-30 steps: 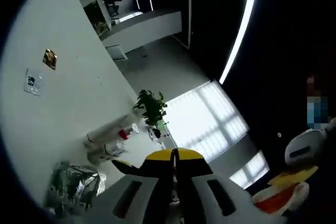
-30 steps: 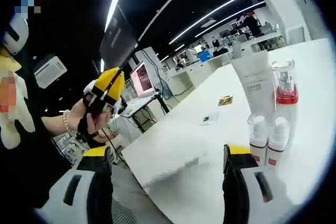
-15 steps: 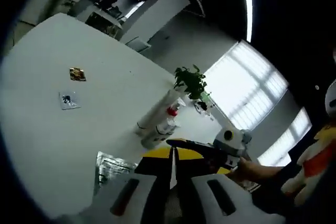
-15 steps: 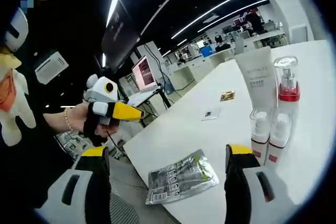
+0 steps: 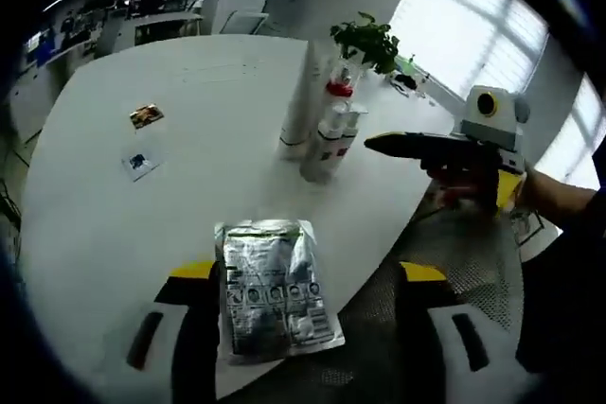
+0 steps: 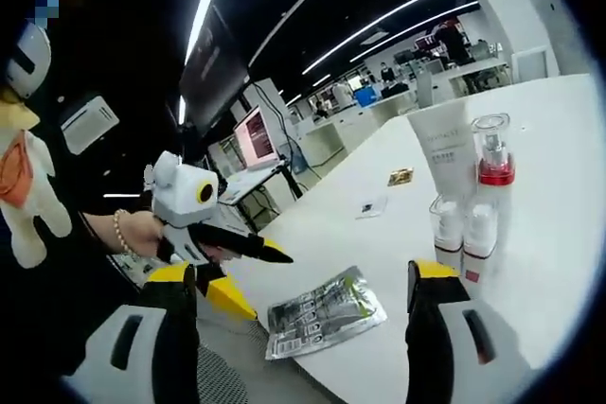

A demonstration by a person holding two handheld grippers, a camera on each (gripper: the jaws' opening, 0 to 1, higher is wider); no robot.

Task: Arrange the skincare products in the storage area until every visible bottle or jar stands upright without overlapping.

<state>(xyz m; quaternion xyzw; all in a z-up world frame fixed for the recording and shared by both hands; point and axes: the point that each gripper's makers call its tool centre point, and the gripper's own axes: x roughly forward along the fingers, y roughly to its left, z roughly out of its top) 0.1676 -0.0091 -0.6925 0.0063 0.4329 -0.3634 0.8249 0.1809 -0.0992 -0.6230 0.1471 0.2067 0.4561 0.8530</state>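
Glossy foil sachet [image 5: 273,289] on smooth white table [image 5: 114,224].

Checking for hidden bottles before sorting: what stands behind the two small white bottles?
In the right gripper view, behind the two small white bottles stand a tall white tube and a clear red-collared pump bottle. Their lower parts are covered; anything lower behind cannot be seen.

Bright, even daylight from the windows [image 5: 473,16] in the left gripper view — white table [image 5: 189,167] near glare, shadows faint. Dimmer in the right gripper view, lit by ceiling light strips [image 6: 379,21]. Strong fisheye bending at edges; slight softness.
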